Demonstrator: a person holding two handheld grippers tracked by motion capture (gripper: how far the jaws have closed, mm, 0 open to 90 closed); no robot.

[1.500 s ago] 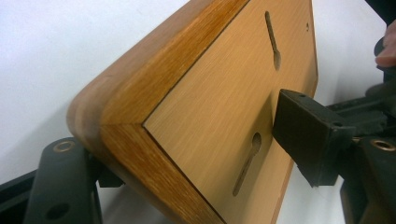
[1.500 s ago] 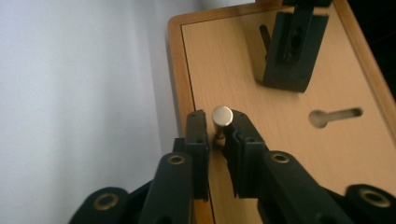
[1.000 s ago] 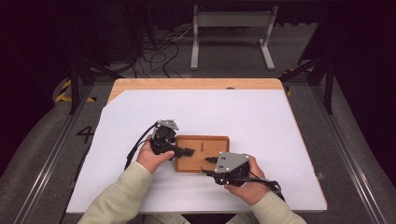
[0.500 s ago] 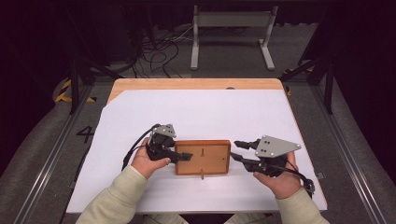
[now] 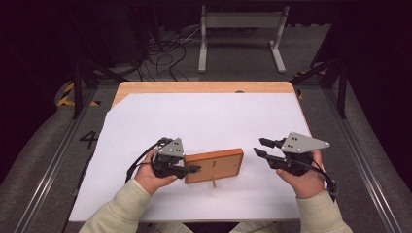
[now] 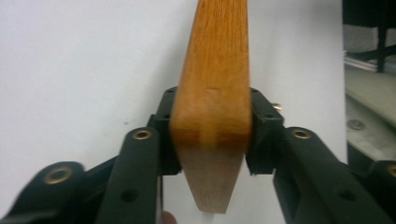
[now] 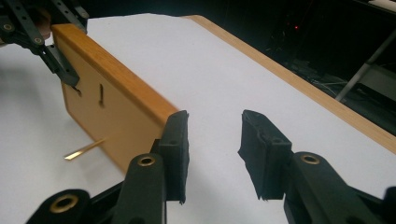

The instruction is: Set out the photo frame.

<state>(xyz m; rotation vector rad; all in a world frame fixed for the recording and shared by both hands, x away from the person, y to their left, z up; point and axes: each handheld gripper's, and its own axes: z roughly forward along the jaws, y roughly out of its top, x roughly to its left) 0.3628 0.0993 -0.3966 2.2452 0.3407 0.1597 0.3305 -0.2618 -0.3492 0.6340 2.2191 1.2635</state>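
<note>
White table cover (image 5: 214, 116) carries the wooden board (image 5: 214, 165); your left gripper (image 5: 193, 169) clamps its edge; your right gripper (image 5: 261, 147) is released.

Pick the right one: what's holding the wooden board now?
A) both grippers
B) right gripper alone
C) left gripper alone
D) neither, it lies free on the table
C: the left gripper is clamped on one end of the wooden board, its jaws pressing both faces in the left gripper view, while the right gripper sits open, apart from the board's other end.
</note>
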